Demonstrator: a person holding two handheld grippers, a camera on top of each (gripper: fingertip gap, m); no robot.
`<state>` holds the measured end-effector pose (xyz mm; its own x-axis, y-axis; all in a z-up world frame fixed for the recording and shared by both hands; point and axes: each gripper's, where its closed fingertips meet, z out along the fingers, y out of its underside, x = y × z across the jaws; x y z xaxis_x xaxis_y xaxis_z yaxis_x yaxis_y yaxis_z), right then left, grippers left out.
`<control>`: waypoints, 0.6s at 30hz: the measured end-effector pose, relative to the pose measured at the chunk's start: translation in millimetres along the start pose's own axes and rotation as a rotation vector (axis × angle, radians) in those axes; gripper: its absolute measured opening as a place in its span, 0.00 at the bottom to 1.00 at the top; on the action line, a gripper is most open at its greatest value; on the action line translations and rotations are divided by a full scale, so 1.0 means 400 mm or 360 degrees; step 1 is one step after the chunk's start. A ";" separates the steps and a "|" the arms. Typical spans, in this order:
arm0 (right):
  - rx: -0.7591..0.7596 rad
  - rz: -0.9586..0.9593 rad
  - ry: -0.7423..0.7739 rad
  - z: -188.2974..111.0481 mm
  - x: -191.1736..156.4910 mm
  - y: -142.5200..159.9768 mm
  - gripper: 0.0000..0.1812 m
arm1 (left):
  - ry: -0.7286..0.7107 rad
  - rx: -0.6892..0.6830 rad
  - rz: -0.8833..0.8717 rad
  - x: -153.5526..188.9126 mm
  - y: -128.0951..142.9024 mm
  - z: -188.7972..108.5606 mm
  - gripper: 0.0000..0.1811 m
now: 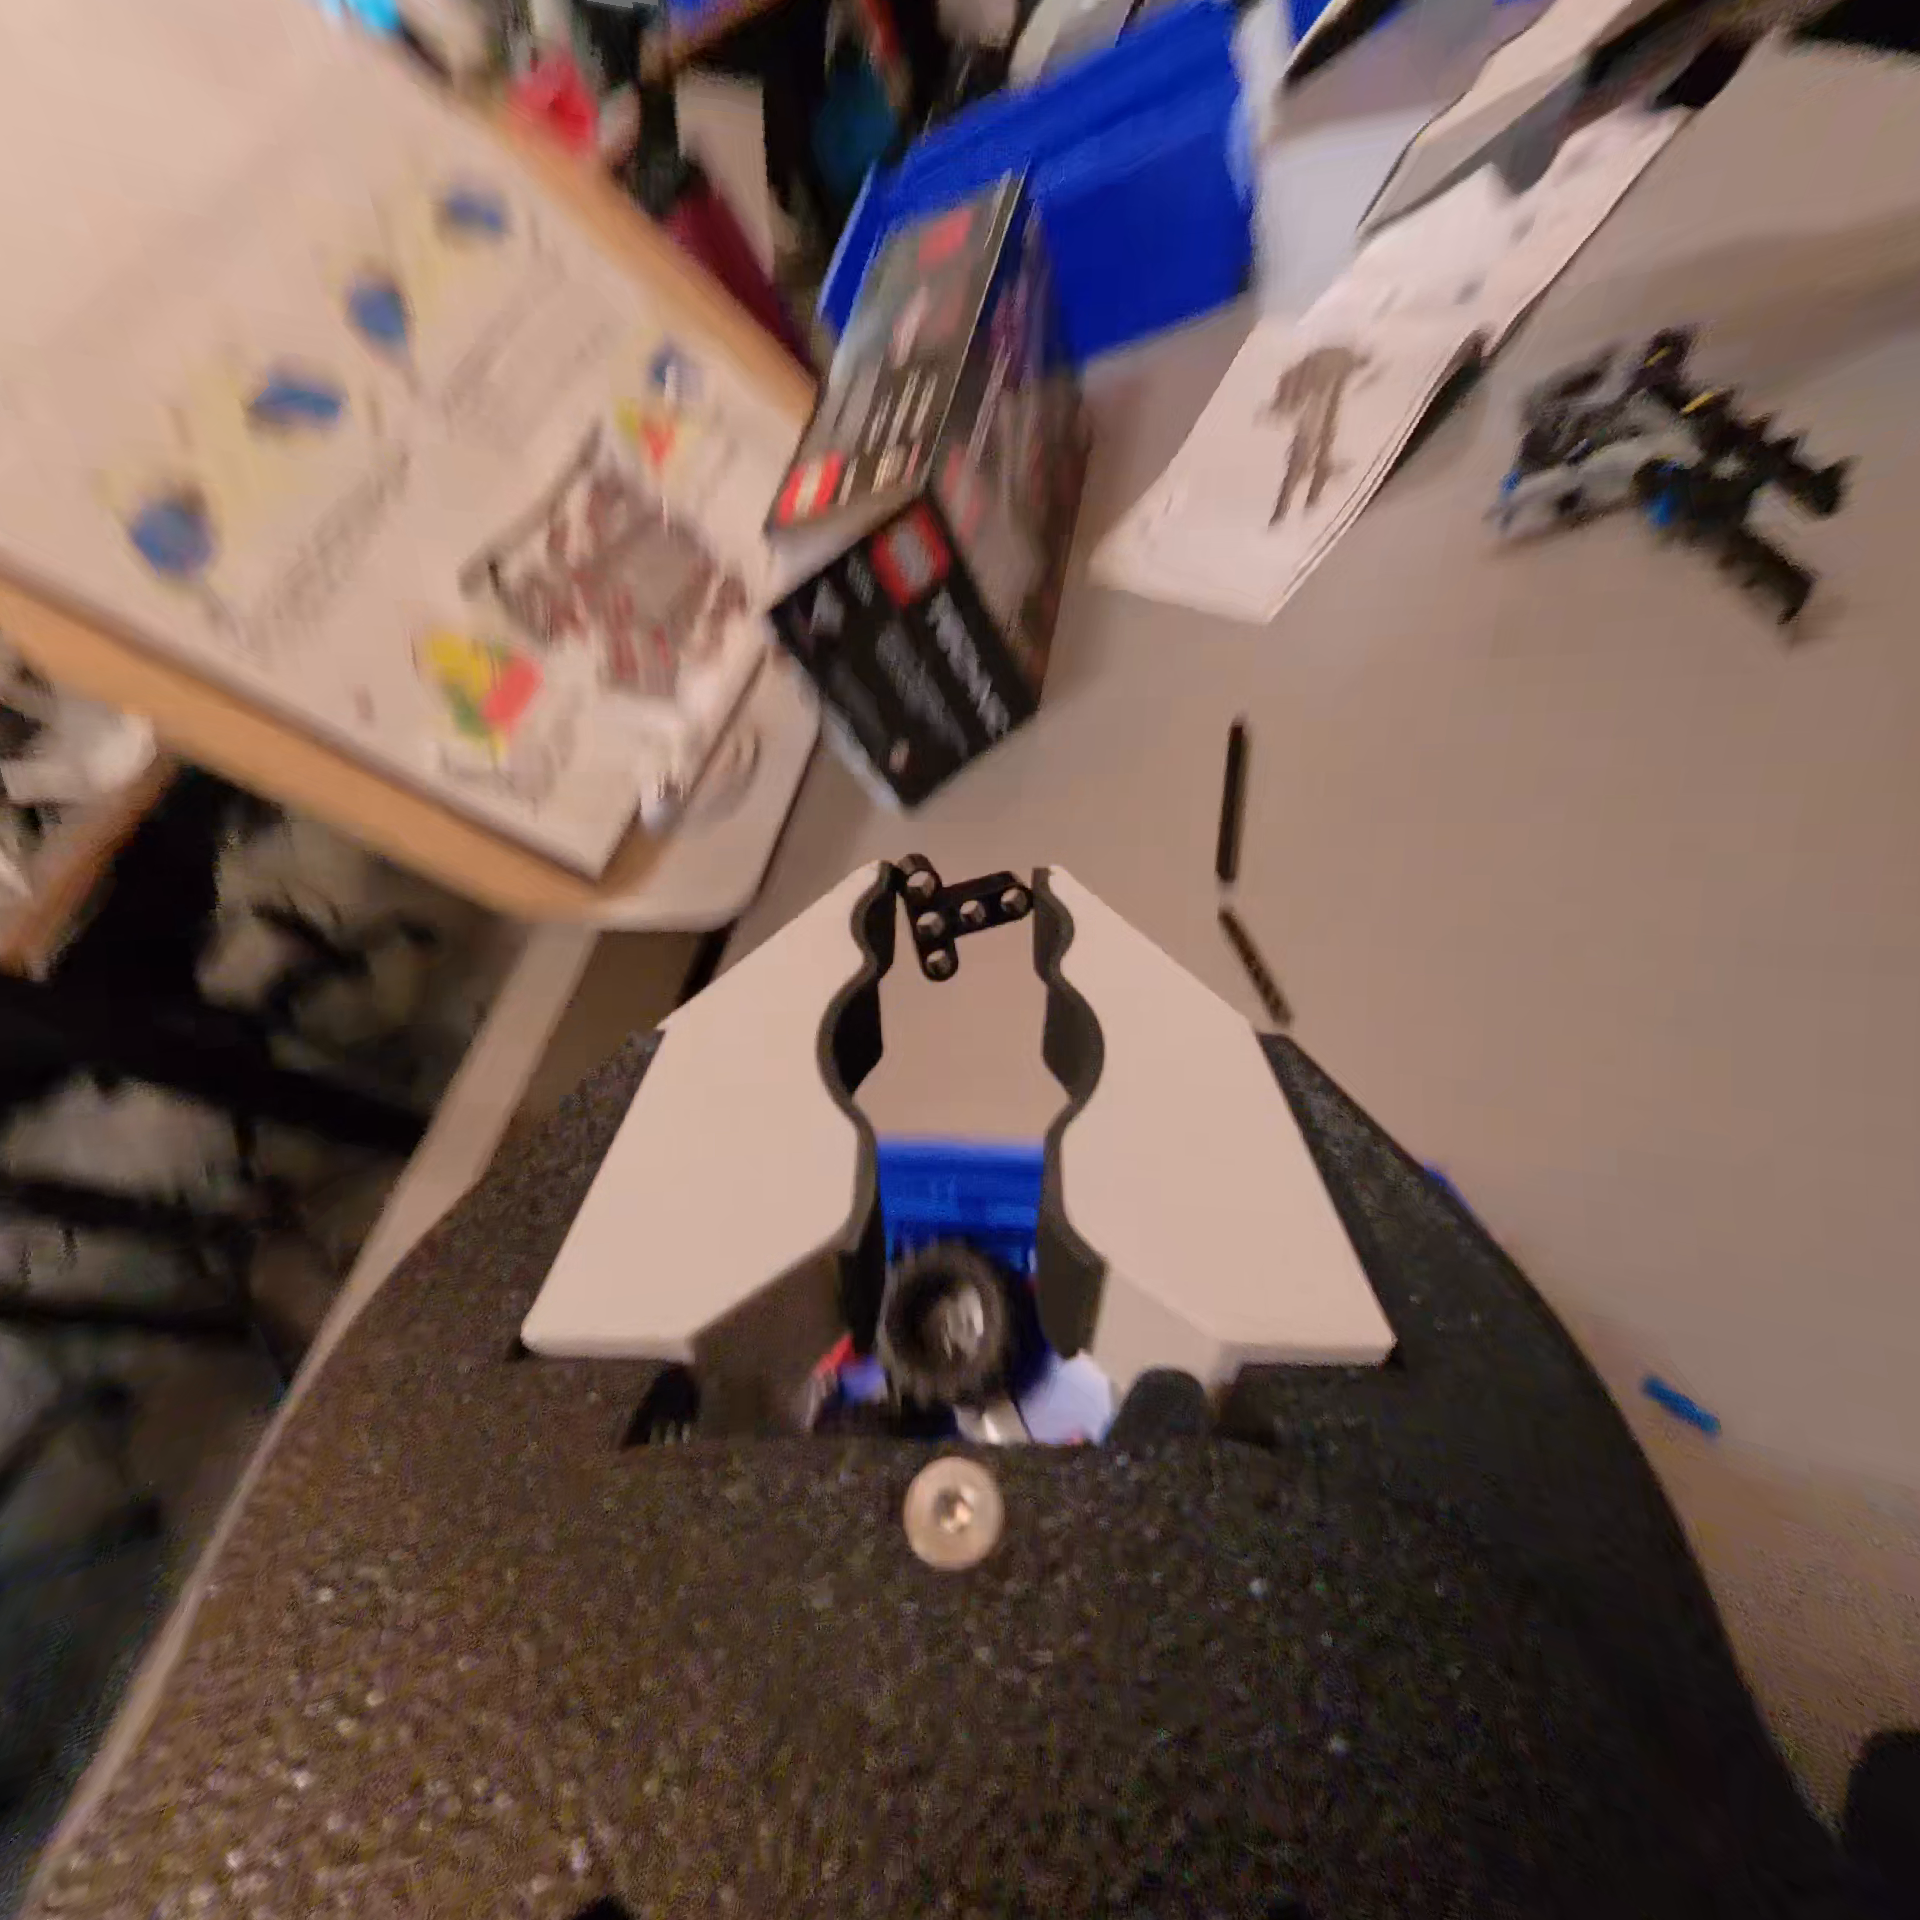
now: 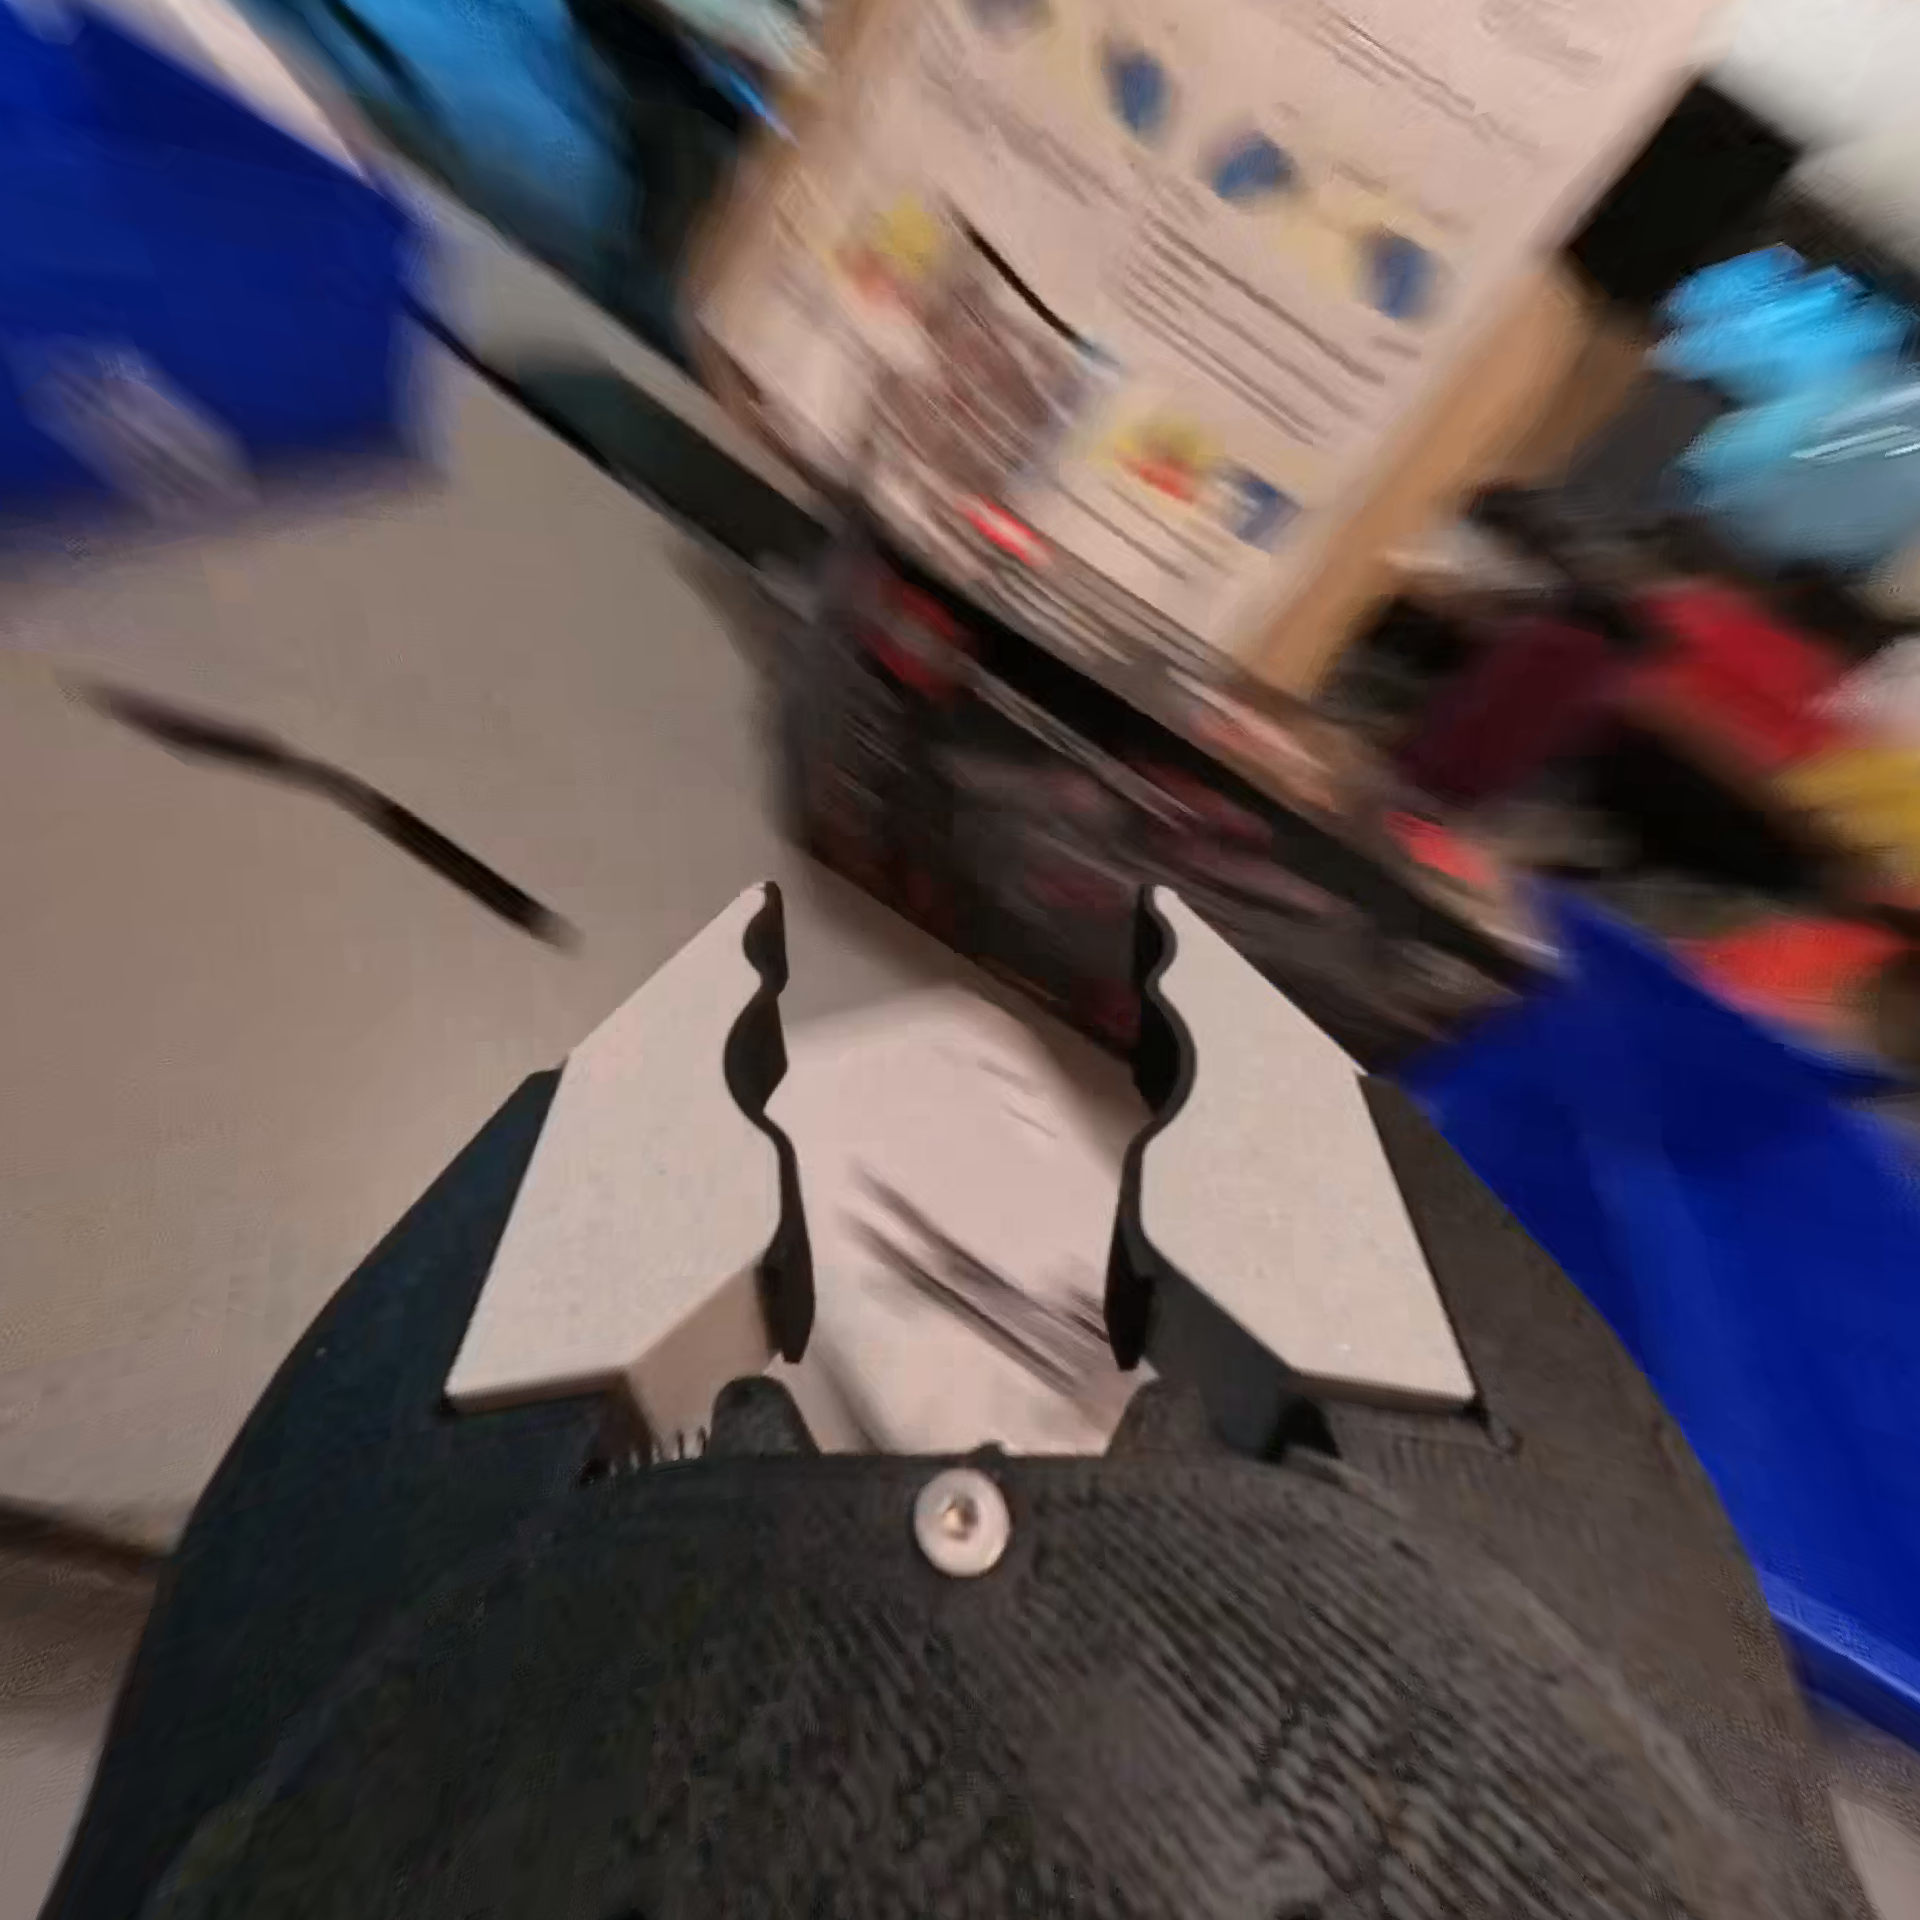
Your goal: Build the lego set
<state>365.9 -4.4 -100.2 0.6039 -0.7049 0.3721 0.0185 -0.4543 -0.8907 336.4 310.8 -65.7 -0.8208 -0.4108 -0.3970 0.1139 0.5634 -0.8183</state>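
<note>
My left gripper (image 1: 966, 894) is shut on a small black T-shaped lego beam (image 1: 951, 914) with holes, pinched between its fingertips above the white table (image 1: 1507, 935). A partly built black, grey and blue lego model (image 1: 1662, 468) lies on the table at the far right. An open instruction booklet (image 1: 1340, 395) lies beside it. My right gripper (image 2: 956, 914) is open and empty, with white paper (image 2: 935, 1143) showing between its fingers. The right wrist view is heavily blurred.
A black lego box (image 1: 914, 540) stands at the table's far edge, also blurred in the right wrist view (image 2: 987, 831). Blue bins sit behind it (image 1: 1091, 208) and below the left gripper (image 1: 956, 1184), which holds a black wheel (image 1: 945, 1320). A printed cardboard box (image 1: 364, 416) stands at left. Black beams (image 1: 1233, 800) lie on the table. The left gripper's tips are roughly 35 cm from the right gripper's.
</note>
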 end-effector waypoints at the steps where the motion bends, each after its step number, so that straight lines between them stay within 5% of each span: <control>1: 0.0116 0.0285 -0.0251 0.017 -0.071 -0.082 0.35 | 0.0040 0.0093 0.0082 0.022 -0.039 0.007 0.13; 4: 0.0354 0.0923 -0.0919 0.048 -0.262 -0.277 0.37 | 0.0160 0.0249 0.0331 0.098 -0.127 0.048 0.13; 7: 0.0291 0.1088 -0.1443 0.055 -0.427 -0.347 0.37 | 0.0195 0.0275 0.0554 0.156 -0.170 0.091 0.13; 15: 0.0190 0.1344 -0.1455 0.103 -0.475 -0.324 0.23 | 0.0298 0.0161 0.0803 0.245 -0.174 0.149 0.13; 18: 0.0207 0.1309 -0.1443 0.098 -0.472 -0.316 0.05 | 0.0268 0.0116 0.0827 0.246 -0.172 0.164 0.13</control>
<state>280.9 207.6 -68.1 0.8074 -0.0989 -0.5817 -0.5808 0.0402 -0.8130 284.4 184.8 -75.8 -0.7238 0.0317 -0.6893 0.5615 0.6078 -0.5616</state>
